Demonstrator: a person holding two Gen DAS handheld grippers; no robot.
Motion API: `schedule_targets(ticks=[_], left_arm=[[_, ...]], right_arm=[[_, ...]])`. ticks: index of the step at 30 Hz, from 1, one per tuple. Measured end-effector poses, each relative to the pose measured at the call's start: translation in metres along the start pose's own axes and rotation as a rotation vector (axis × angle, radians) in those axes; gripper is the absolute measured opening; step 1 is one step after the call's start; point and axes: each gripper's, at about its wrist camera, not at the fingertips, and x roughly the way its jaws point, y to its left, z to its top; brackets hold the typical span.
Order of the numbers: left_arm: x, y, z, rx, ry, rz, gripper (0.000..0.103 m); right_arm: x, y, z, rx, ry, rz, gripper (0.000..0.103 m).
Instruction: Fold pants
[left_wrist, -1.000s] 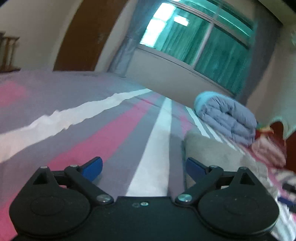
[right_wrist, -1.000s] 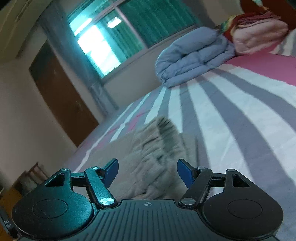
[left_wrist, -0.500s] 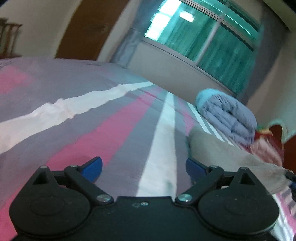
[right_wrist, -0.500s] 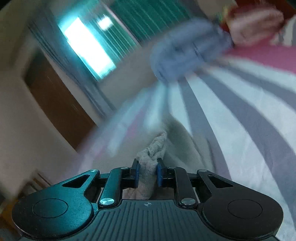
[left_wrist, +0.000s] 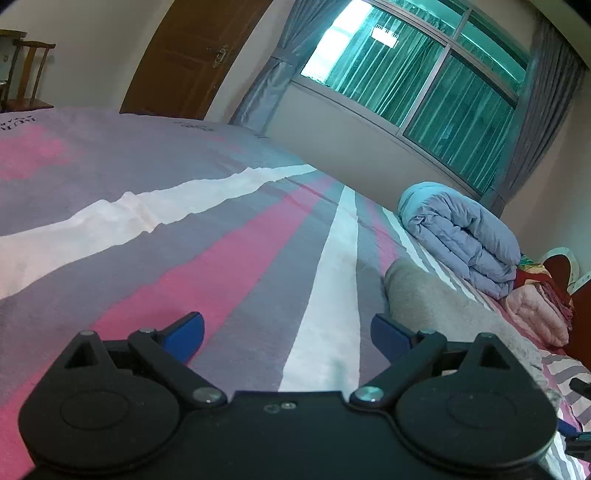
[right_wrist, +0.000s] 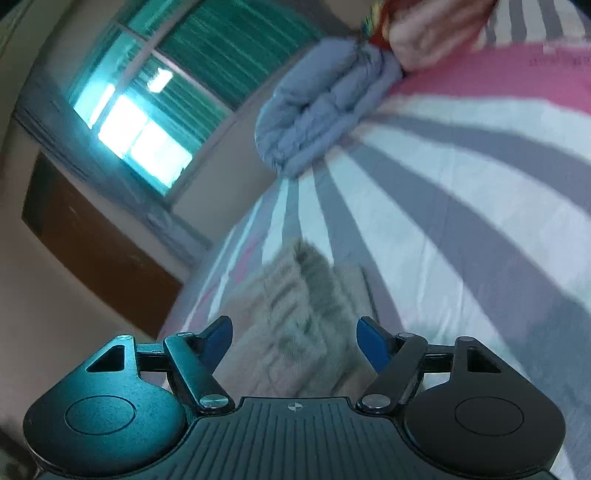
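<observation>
The beige pants (left_wrist: 443, 306) lie on the striped bed at the right of the left wrist view, with an edge beside my right finger. My left gripper (left_wrist: 286, 332) is open and empty, low over the grey, pink and white bedsheet (left_wrist: 221, 258). In the right wrist view the pants (right_wrist: 291, 317) lie bunched and wrinkled straight ahead. My right gripper (right_wrist: 295, 341) is open just above them, blue fingertips (right_wrist: 218, 338) on either side, holding nothing. This view is blurred.
A folded blue-grey duvet (left_wrist: 458, 232) lies at the bed's far side, with pink folded bedding (left_wrist: 535, 314) beside it. The duvet also shows in the right wrist view (right_wrist: 325, 107). A window with green curtains (left_wrist: 424, 81), a wooden door (left_wrist: 192, 55) and a chair (left_wrist: 26, 74) are behind.
My right gripper was shut on a bunch of the pants half a second ago; now it is open and the pants lie on the bed. The left gripper stayed open and shifted little.
</observation>
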Motion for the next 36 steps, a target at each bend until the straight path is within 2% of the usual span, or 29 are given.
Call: schedule_targets(ticks=[3, 8, 9, 10, 11, 13, 17, 18, 19, 20, 21, 22, 25, 27, 30, 31, 34, 36], left_arm=[[0.001, -0.003, -0.001, 0.021, 0.003, 0.003, 0.090], [0.002, -0.003, -0.001, 0.045, 0.015, 0.005, 0.090], [0.003, -0.003, -0.001, 0.047, 0.019, 0.007, 0.090], [0.003, -0.003, -0.001, 0.048, 0.021, 0.009, 0.090], [0.003, -0.003, -0.001, 0.048, 0.022, 0.009, 0.090], [0.003, -0.003, -0.001, 0.047, 0.023, 0.009, 0.090], [0.004, -0.005, -0.002, 0.059, 0.024, 0.005, 0.090], [0.005, -0.005, -0.002, 0.065, 0.025, 0.005, 0.090], [0.005, -0.006, -0.002, 0.069, 0.027, 0.005, 0.090], [0.004, -0.008, -0.002, 0.081, 0.025, 0.009, 0.090], [0.004, -0.011, -0.002, 0.097, 0.024, 0.008, 0.090], [0.003, -0.014, -0.002, 0.111, 0.022, 0.004, 0.090], [-0.001, -0.025, -0.006, 0.181, 0.014, -0.003, 0.090], [-0.003, -0.032, -0.009, 0.222, 0.016, -0.006, 0.090], [-0.012, -0.039, -0.012, 0.269, 0.002, -0.024, 0.090], [-0.016, -0.042, -0.012, 0.277, -0.003, -0.031, 0.090], [-0.028, -0.049, -0.015, 0.307, -0.005, -0.077, 0.090], [-0.033, -0.057, -0.020, 0.359, 0.012, -0.087, 0.090]], right_arm=[[0.010, 0.003, -0.006, 0.009, 0.062, 0.035, 0.073], [0.042, 0.003, -0.017, 0.011, 0.168, -0.051, 0.070], [0.046, 0.003, -0.016, 0.007, 0.167, -0.050, 0.069], [0.050, 0.003, -0.015, 0.004, 0.165, -0.043, 0.051], [0.051, 0.003, -0.015, 0.010, 0.169, -0.026, 0.044], [0.049, 0.002, -0.013, 0.038, 0.164, -0.005, 0.041], [0.010, 0.009, -0.012, 0.107, 0.069, 0.135, 0.040], [0.009, 0.009, -0.013, 0.110, 0.074, 0.126, 0.040], [0.014, 0.005, -0.017, 0.106, 0.110, 0.065, 0.040], [0.028, 0.000, -0.021, 0.084, 0.179, -0.041, 0.040], [0.038, -0.005, -0.023, 0.081, 0.210, -0.066, 0.040], [0.040, -0.006, -0.019, 0.094, 0.201, -0.046, 0.043], [0.024, 0.006, -0.014, 0.027, 0.147, -0.052, 0.063], [0.008, 0.016, -0.015, -0.047, 0.107, -0.092, 0.064], [-0.028, 0.036, -0.030, -0.232, 0.012, -0.230, 0.066], [-0.040, 0.039, -0.034, -0.263, -0.025, -0.256, 0.070], [-0.060, 0.042, -0.045, -0.303, -0.089, -0.272, 0.079], [-0.060, 0.046, -0.050, -0.323, -0.099, -0.272, 0.080]])
